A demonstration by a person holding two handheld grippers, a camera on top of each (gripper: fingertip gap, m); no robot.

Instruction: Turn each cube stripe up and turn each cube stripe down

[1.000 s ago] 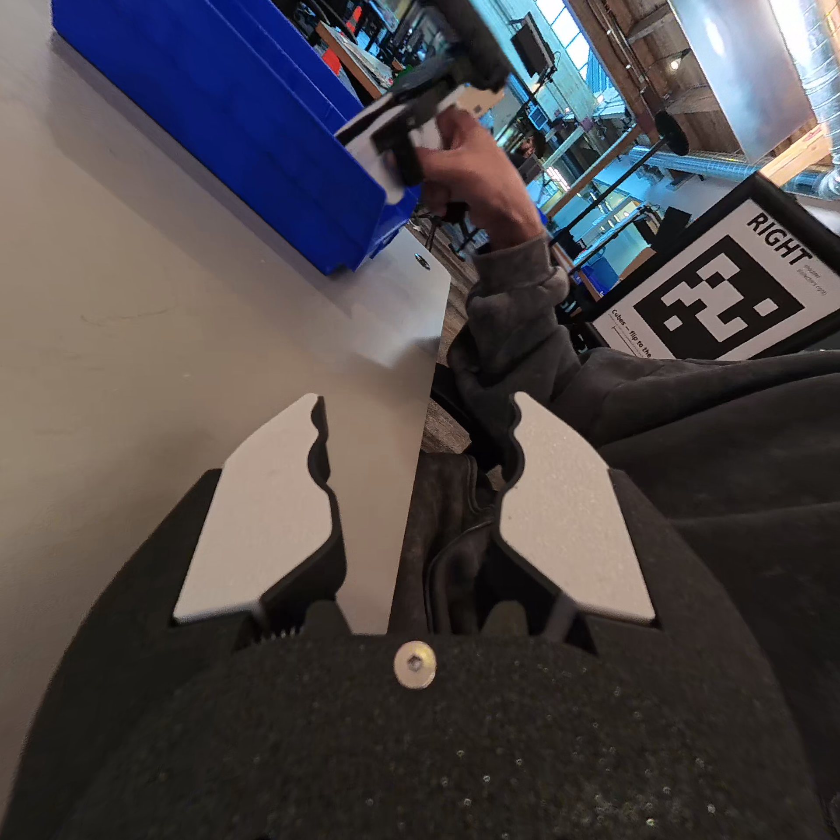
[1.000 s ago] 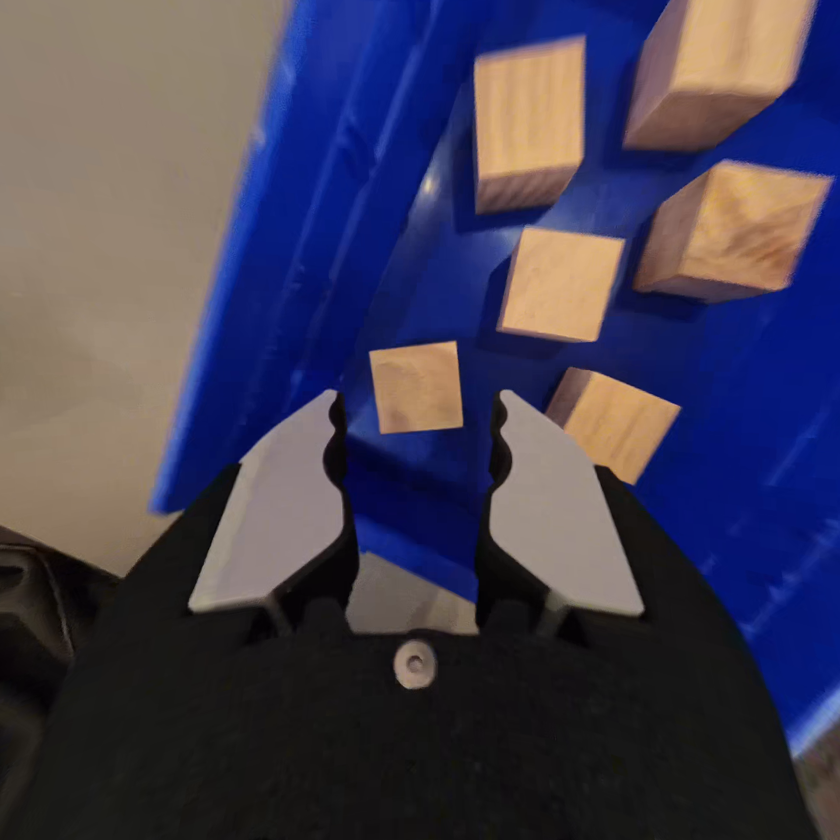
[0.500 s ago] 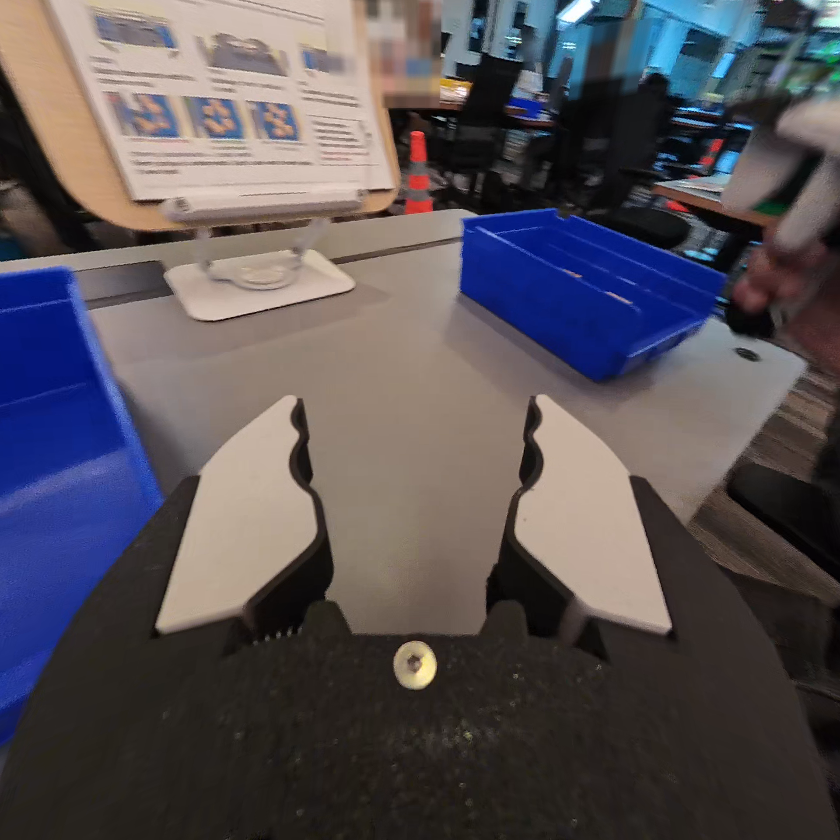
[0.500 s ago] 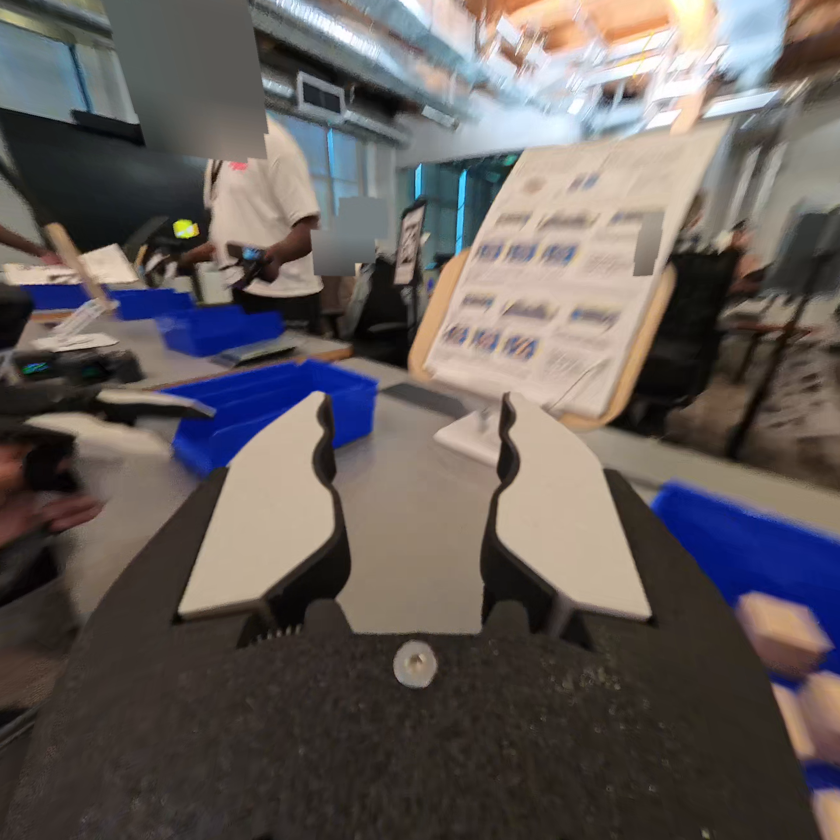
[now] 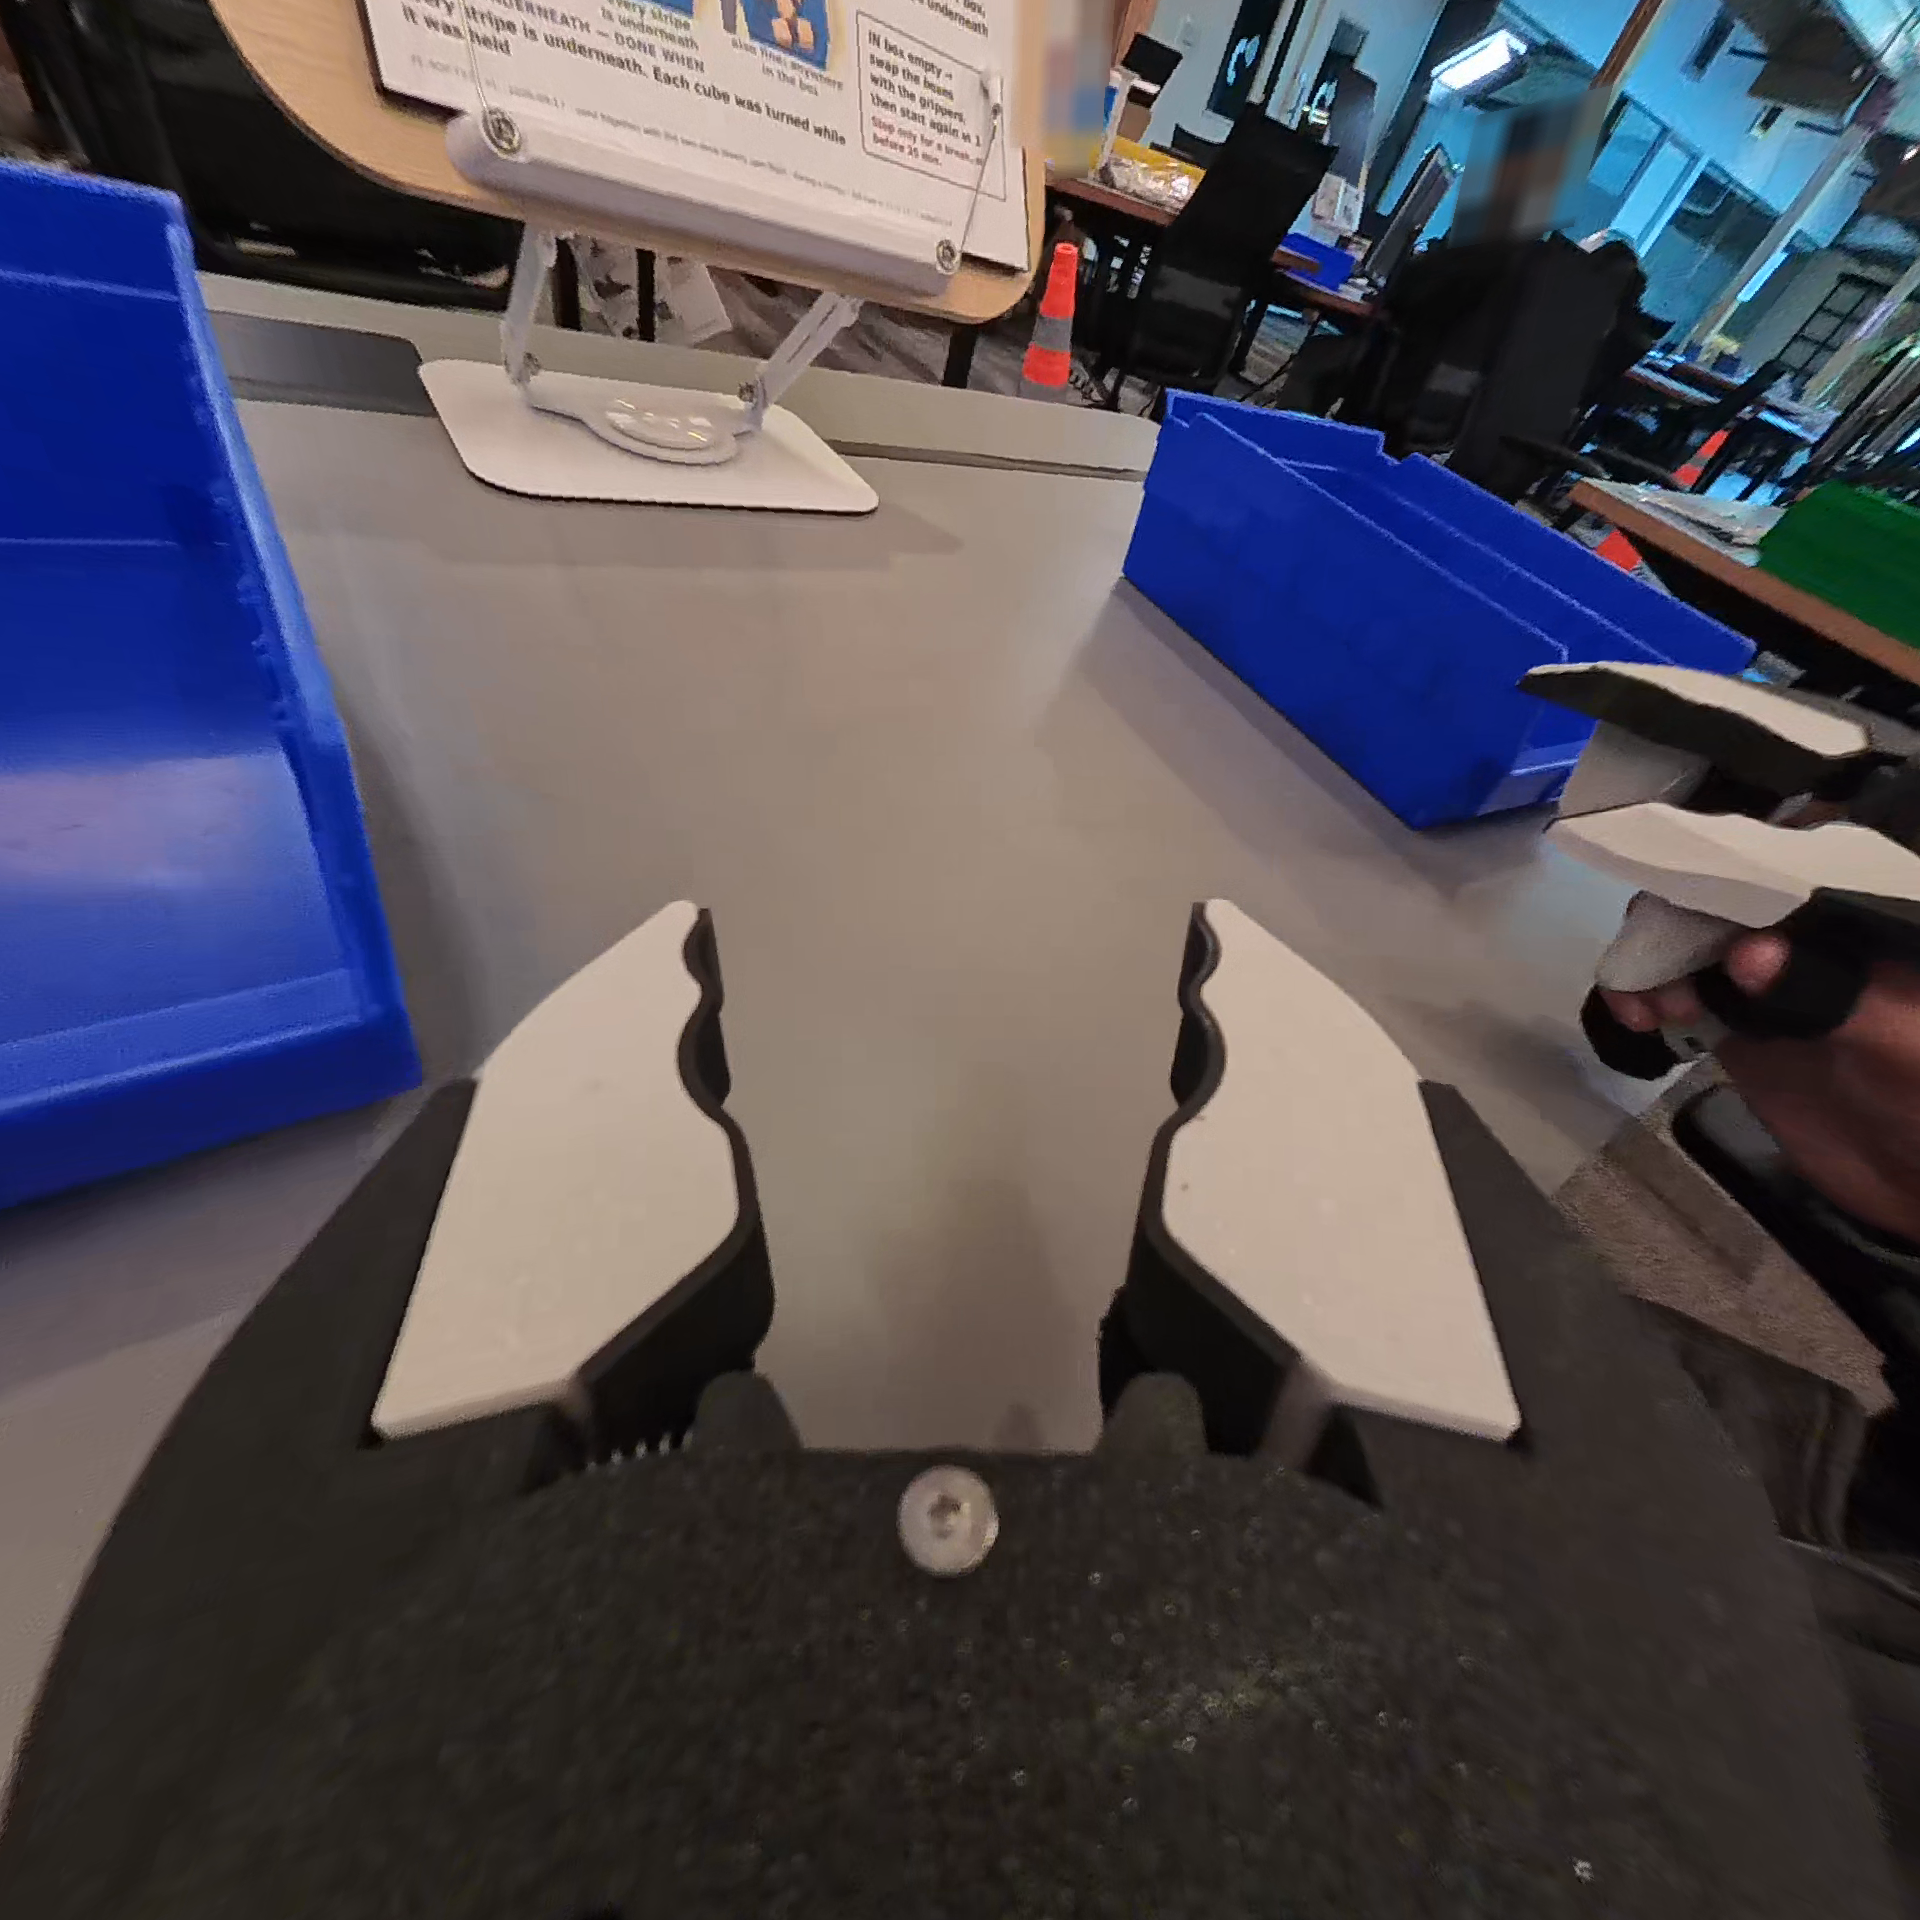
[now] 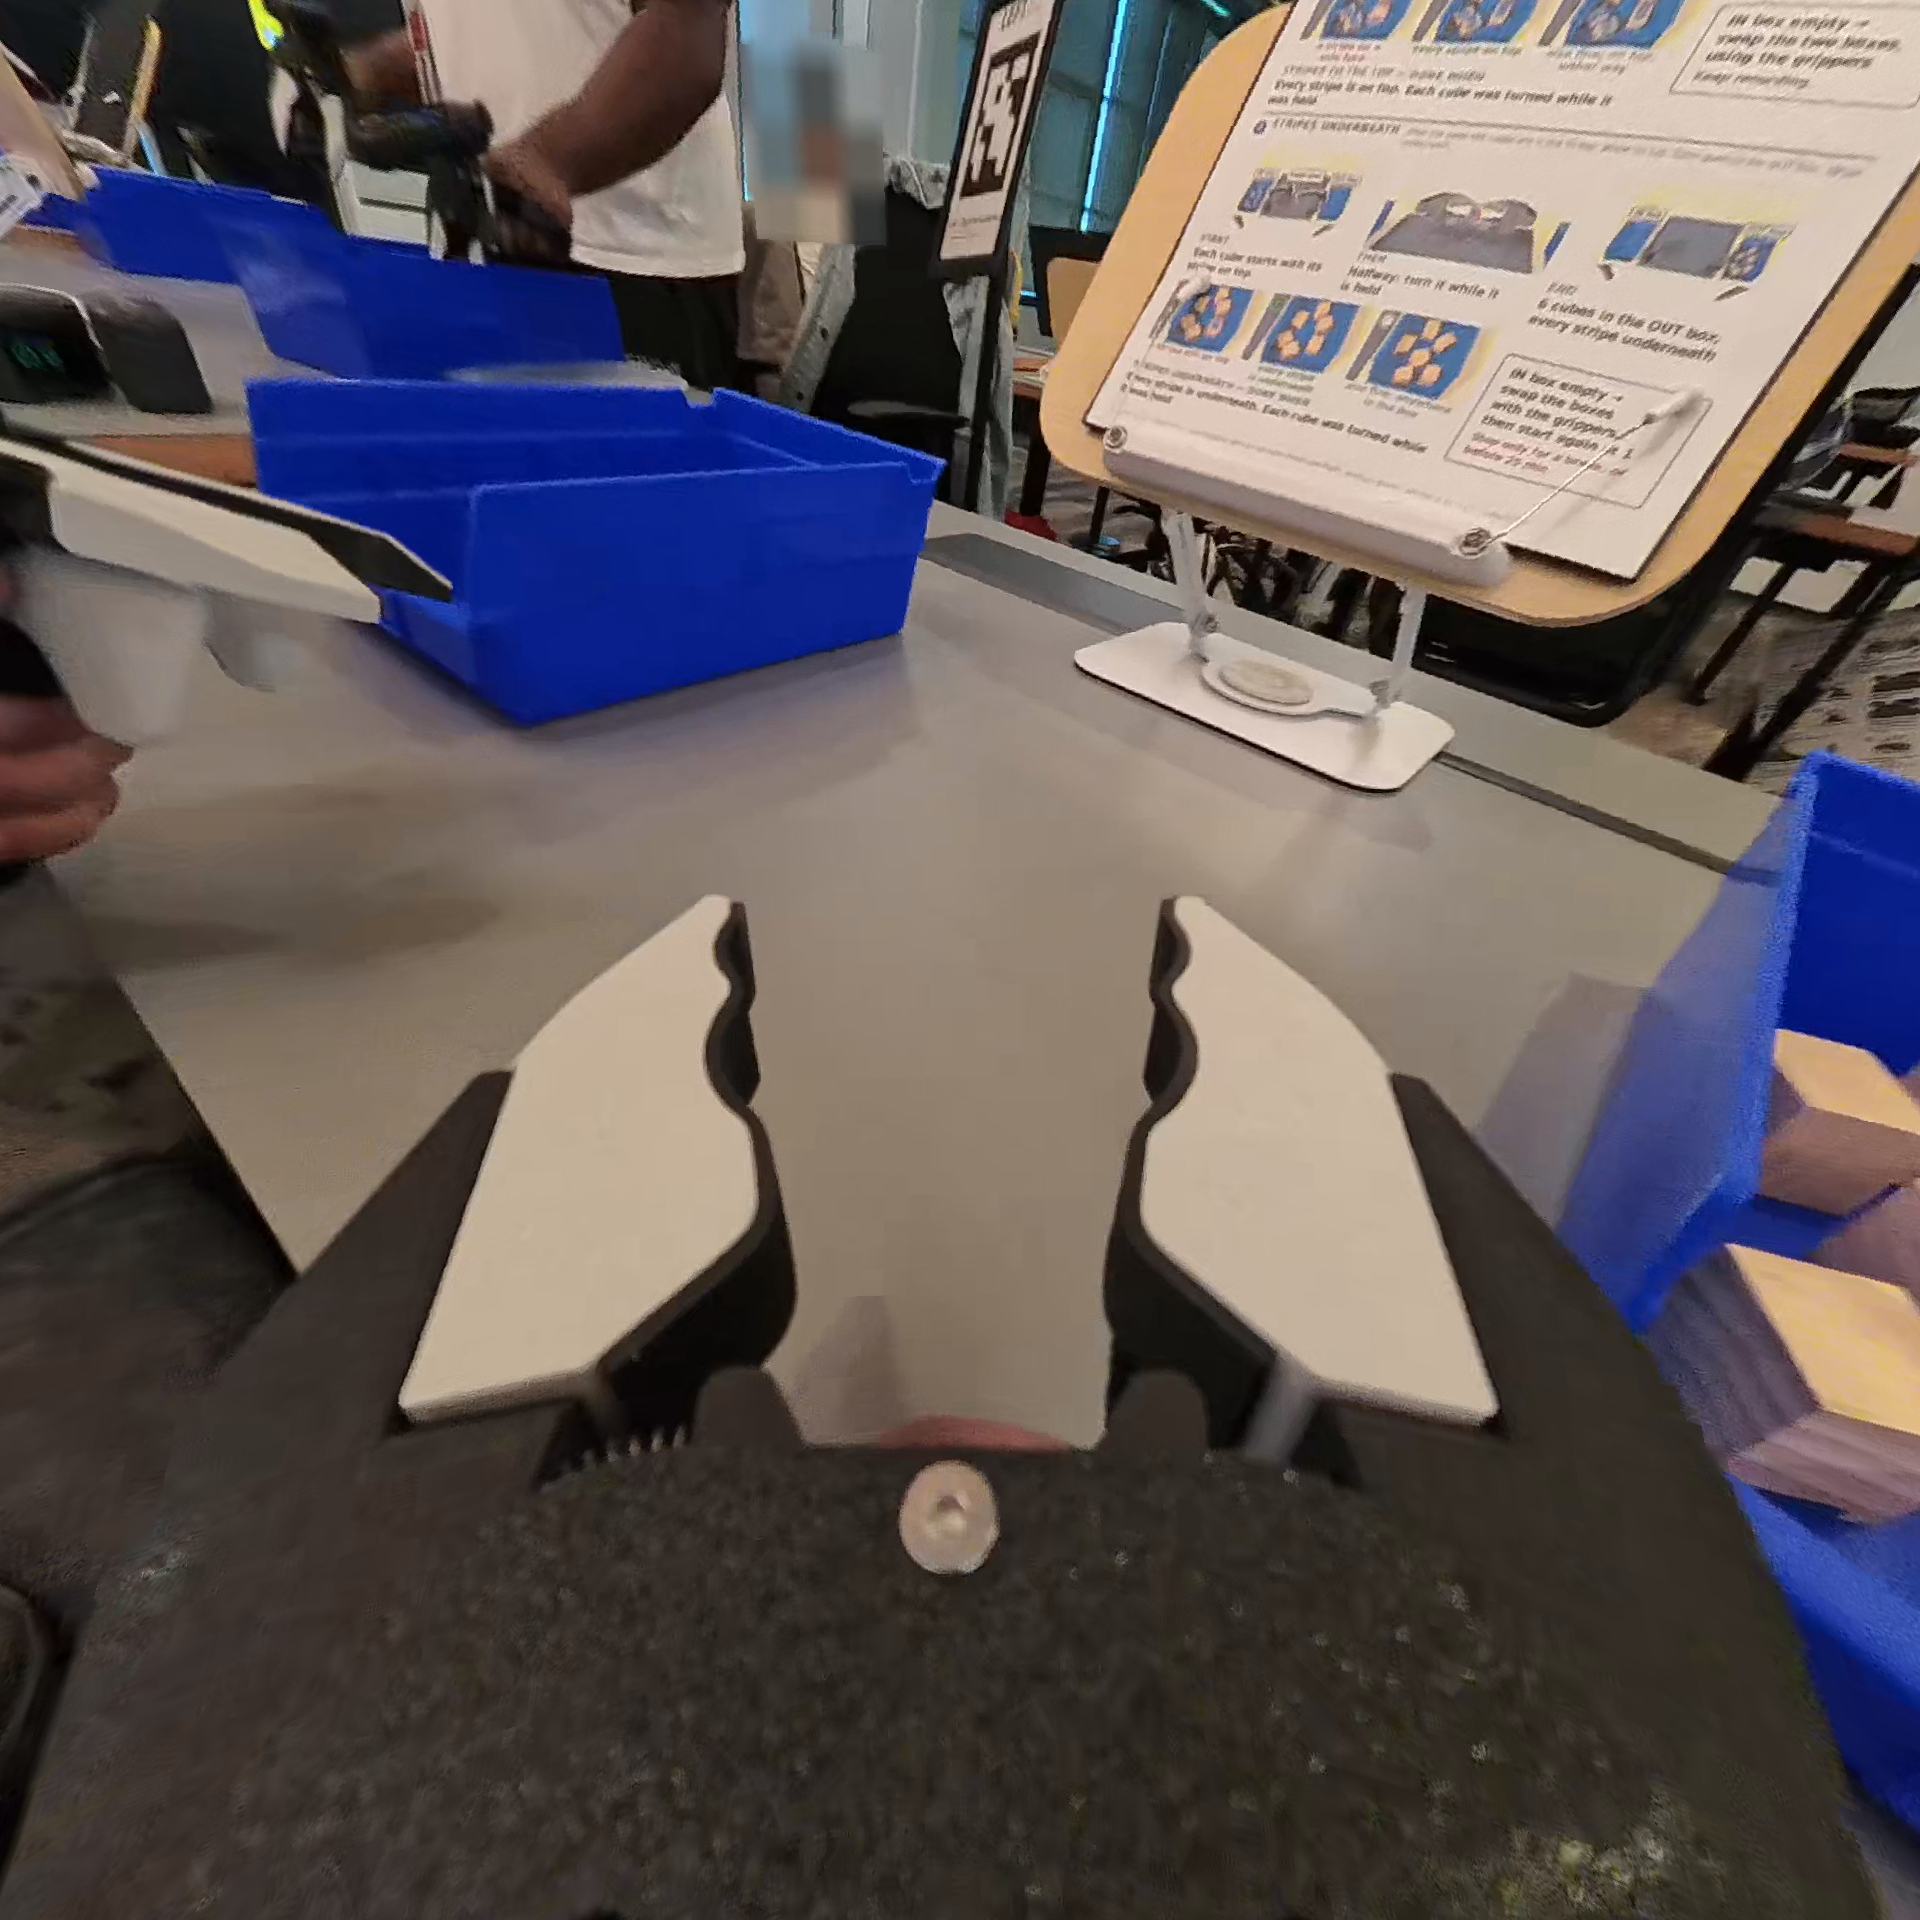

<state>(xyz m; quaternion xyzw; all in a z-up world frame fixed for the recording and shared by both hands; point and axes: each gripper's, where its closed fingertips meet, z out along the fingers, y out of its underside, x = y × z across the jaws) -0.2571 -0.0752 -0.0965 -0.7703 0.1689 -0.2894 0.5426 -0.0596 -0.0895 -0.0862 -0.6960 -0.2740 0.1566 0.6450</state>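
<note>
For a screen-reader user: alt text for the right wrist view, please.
An open, empty hand-held gripper hovers over a grey table, wooden cubes in a blue bin at right, another blue bin far left, an instruction board behind.

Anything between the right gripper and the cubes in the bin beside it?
Only the blue bin's near wall. The wooden cubes sit behind it, right of the open right gripper, so it must go over the rim.

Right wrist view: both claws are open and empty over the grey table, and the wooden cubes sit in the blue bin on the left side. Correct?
Not quite. The wooden cubes sit in the blue bin at the right edge of the right wrist view, not the left. The rest holds: the right claw and left claw are open and empty over the grey table.
</note>
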